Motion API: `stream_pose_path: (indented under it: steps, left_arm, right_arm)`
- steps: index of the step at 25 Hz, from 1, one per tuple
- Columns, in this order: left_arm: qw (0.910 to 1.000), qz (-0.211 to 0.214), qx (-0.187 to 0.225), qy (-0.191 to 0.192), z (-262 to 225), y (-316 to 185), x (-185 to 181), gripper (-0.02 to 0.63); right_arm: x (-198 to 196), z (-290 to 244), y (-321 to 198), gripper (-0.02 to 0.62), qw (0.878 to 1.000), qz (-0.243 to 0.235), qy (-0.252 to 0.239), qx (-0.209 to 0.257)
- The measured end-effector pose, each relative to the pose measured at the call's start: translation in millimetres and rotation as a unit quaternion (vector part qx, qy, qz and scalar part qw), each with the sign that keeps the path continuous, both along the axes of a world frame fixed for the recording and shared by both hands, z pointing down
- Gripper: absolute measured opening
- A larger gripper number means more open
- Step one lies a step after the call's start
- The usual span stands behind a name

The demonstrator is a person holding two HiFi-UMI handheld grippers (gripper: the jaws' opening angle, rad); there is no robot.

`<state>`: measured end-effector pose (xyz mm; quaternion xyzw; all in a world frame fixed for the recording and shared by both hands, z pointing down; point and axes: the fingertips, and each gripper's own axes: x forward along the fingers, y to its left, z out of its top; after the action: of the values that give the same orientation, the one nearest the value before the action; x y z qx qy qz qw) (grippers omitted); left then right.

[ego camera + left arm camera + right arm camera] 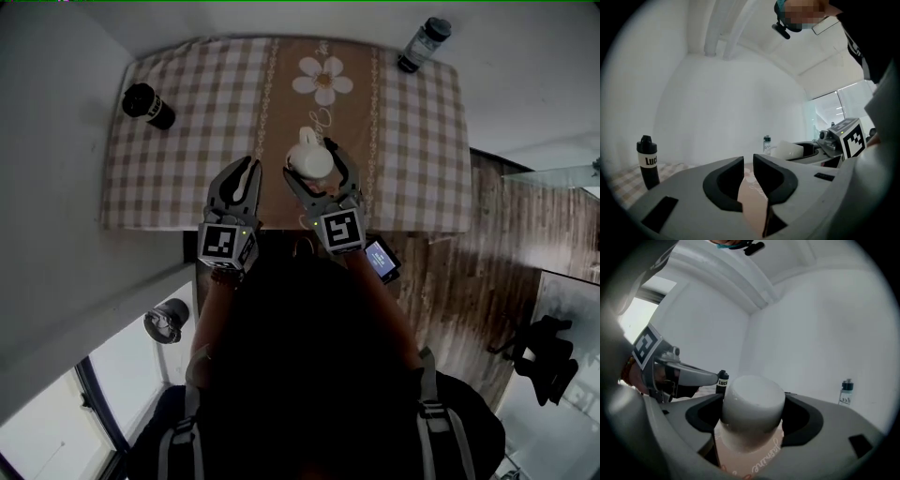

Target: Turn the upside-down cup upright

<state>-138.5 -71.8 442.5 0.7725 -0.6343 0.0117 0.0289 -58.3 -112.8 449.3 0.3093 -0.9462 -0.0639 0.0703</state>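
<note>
Right hand-held gripper (311, 164) was seen clamped on the white cup (752, 404), with a pad pressed against each side of its wall. The cup was held with its flat, round base upward and its mouth toward the counter (187, 131), over the tan strip of the checked cloth. Its surface was plain and smooth. Left hand-held gripper (748, 166), just beside it, was seen with jaws nearly together, a narrow empty gap between them. A black bottle (148, 105) and a clear bottle (424, 44) were stood at the far corners.
</note>
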Motion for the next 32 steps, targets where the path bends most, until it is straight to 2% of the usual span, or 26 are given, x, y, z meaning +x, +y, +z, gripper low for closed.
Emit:
stream_pose_path:
  steps: [3,6,9,13,15,22,27,32]
  left_arm:
    - [0.9998,0.002,0.007,-0.019,-1.6,-10.9,-11.8,0.059]
    - [0.9982,-0.020,0.038,-0.040,-24.8,-24.6,-22.3,0.002]
    - [0.9970,-0.023,0.055,-0.049,-41.5,-22.0,-16.3,0.002]
    - [0.9970,0.045,0.041,-0.049,-27.8,-29.1,-7.0,0.002]
    - [0.9966,0.059,0.043,-0.040,-20.9,-34.8,-14.0,0.002]
    - [0.9977,0.051,0.022,-0.039,7.1,-35.3,-25.8,0.002]
    - [0.9986,0.034,0.004,-0.039,22.3,-33.5,-30.3,0.002]
    - [0.9977,0.042,-0.008,-0.053,35.8,-33.2,-25.6,0.002]
  right_arm:
    - [-12.8,-9.2,-7.3,0.383,1.000,0.024,0.000,0.008]
    - [-22.6,-21.3,-15.3,0.383,0.999,0.039,0.003,0.020]
    - [-21.7,-33.3,-9.4,0.383,0.998,0.057,0.000,0.022]
    - [-24.6,-27.9,-12.9,0.383,0.995,0.104,0.003,0.010]
    - [-33.4,-19.4,-19.3,0.383,0.994,0.109,0.007,0.011]
    - [-36.8,17.5,-17.5,0.383,0.994,0.104,0.030,-0.009]
    - [-32.1,41.7,-18.4,0.383,0.990,0.110,0.085,0.003]
    - [-35.8,62.6,-21.4,0.383,0.990,0.106,0.091,-0.017]
